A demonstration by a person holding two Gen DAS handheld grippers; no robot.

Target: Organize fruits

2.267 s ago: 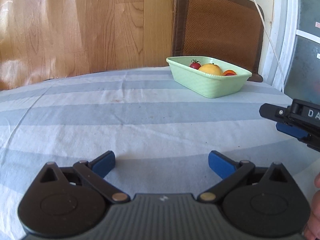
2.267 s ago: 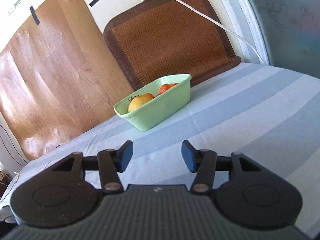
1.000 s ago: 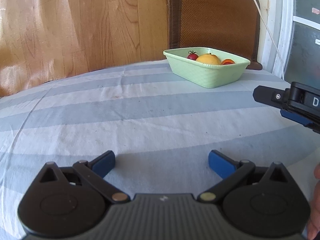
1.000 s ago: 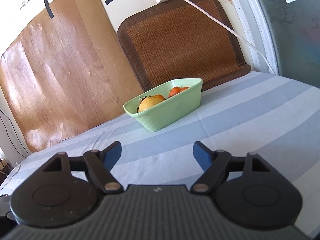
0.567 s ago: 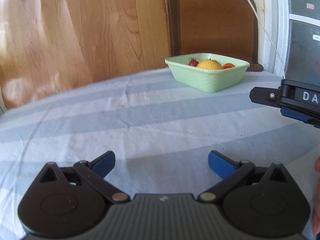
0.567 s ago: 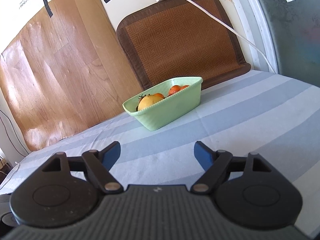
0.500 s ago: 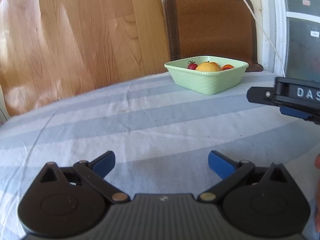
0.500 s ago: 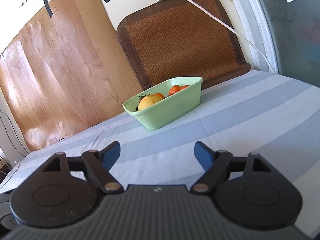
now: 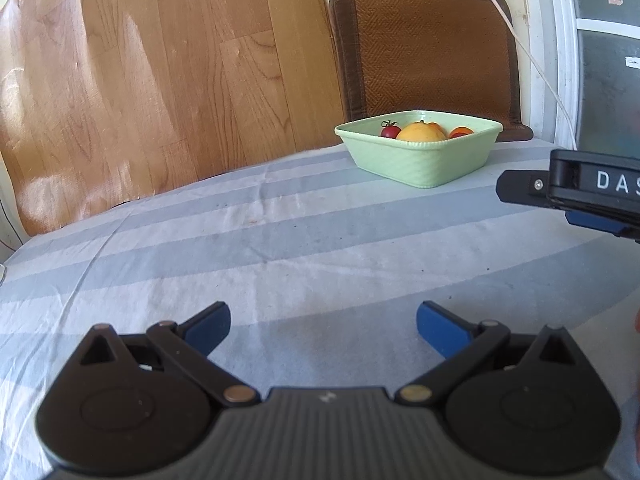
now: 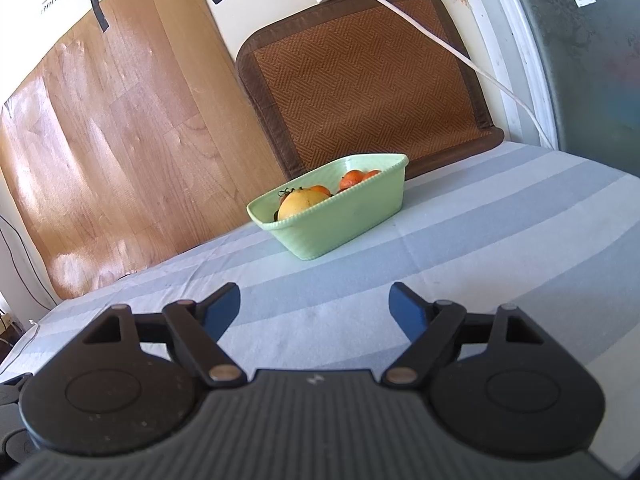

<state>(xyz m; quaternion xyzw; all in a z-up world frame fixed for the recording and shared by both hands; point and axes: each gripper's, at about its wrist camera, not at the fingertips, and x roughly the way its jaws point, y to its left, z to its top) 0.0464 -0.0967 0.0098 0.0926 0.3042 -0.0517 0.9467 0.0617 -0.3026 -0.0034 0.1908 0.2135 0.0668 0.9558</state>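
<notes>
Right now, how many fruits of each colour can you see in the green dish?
Red tomato: 1
Large yellow fruit: 1
Small orange fruits: at least 2, maybe 3
Total: at least 4, all in the green dish; others may be hidden.

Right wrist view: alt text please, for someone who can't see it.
A pale green basket holding a large yellow-orange citrus fruit and small orange fruits sits on a grey-striped tablecloth. The right hand-held gripper is open and empty in the foreground; a woven brown mat leans on the wall behind.
</notes>
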